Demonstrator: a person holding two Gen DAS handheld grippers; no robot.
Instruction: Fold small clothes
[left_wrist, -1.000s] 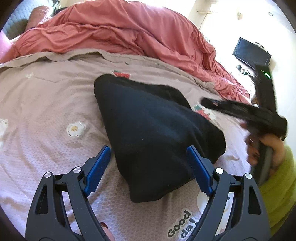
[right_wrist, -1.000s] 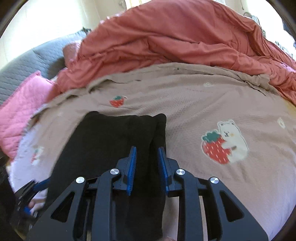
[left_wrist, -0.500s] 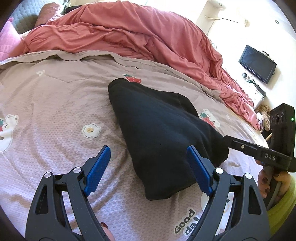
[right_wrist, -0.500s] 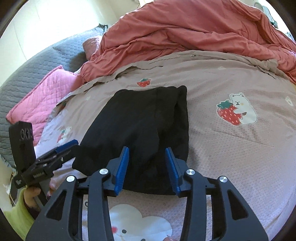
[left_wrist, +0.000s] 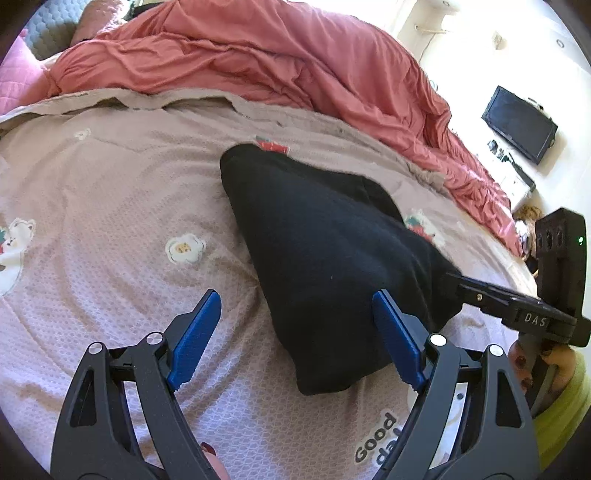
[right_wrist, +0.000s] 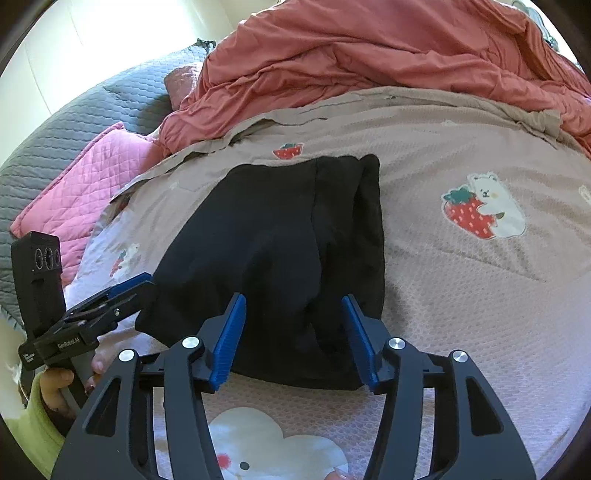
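A black garment (left_wrist: 325, 254) lies folded flat on the pink printed bedsheet (left_wrist: 110, 221); it also shows in the right wrist view (right_wrist: 280, 251). My left gripper (left_wrist: 295, 328) is open and empty, hovering above the garment's near left edge. My right gripper (right_wrist: 293, 336) is open and empty, just above the garment's near edge. In the left wrist view the right gripper (left_wrist: 458, 282) reaches the garment's right corner. In the right wrist view the left gripper (right_wrist: 144, 282) sits at the garment's left corner.
A rumpled coral duvet (left_wrist: 258, 62) is piled across the far side of the bed (right_wrist: 406, 48). A pink quilted pillow (right_wrist: 81, 184) and grey headboard (right_wrist: 74, 110) lie left. A dark screen (left_wrist: 519, 123) stands on the floor to the right.
My right gripper let go of the black garment, opened wide and drew back toward its near edge. The left gripper stayed open and drifted slightly back.
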